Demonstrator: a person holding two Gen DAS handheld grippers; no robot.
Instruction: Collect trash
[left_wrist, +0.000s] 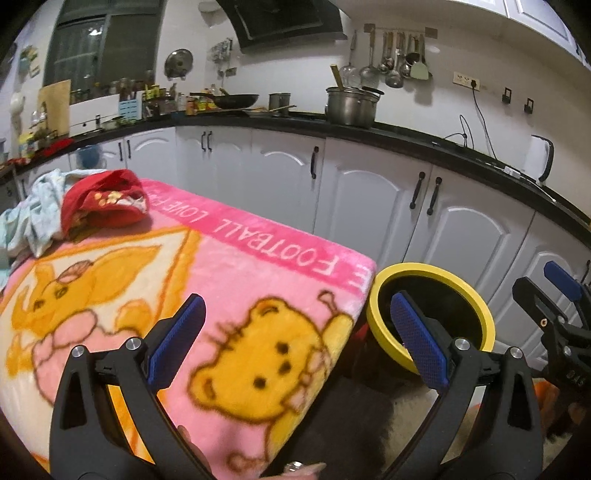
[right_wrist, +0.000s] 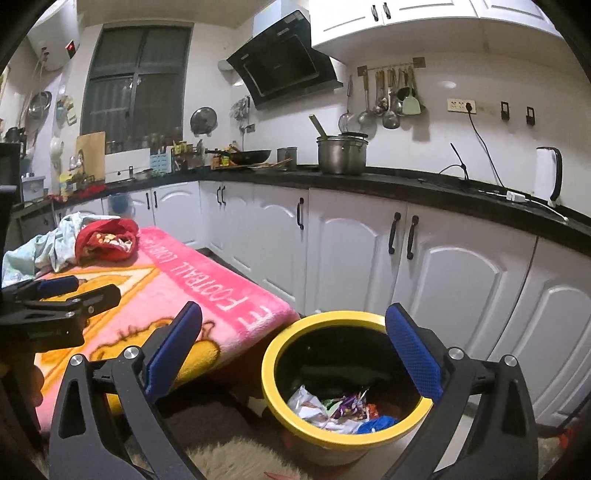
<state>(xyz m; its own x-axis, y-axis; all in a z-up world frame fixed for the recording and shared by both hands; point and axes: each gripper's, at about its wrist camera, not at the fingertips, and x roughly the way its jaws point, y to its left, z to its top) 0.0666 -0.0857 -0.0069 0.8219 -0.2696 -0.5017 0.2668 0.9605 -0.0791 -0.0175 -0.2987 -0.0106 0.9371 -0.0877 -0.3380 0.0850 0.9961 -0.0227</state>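
trash: it's a heap of crumpled wrappers (right_wrist: 334, 408), white, purple, blue and a bit of orange, sitting at the bottom of the bin. Makes sense, that's where collected stuff ends up.

bin: yellow-rimmed bin (right_wrist: 275, 397) with a dark inside, standing on the floor right off the corner of the blanket-covered surface. Parked there so things can go straight over the edge into it, I'd guess.

right tool: the right tool (right_wrist: 293, 350) has its blue pads spread as wide as they go, nothing between them, framing the mouth of the bin from above. Looks to me like a drop pose, or just after one, but I can't say which.

left tool: the left tool (left_wrist: 297, 339) is also wide open and empty, angled over the blanket edge with the bin rim (left_wrist: 384, 332) behind its right pad. Reads as free and ready for the next pick.

blanket: pink cartoon blanket (left_wrist: 236, 266) with bears and "FOOTBALL" lettering. The part I can see has no loose wrappers on it.

clothes: a red cloth (left_wrist: 105, 201) and a pale blue one (left_wrist: 35, 218) bunched at the far corner. Could be hiding bits, can't tell.

kitchen: white cabinets (right_wrist: 347, 258) and a black counter (right_wrist: 406, 184) with pots behind, not involved.

progress: mostly done, judging by the bare blanket.
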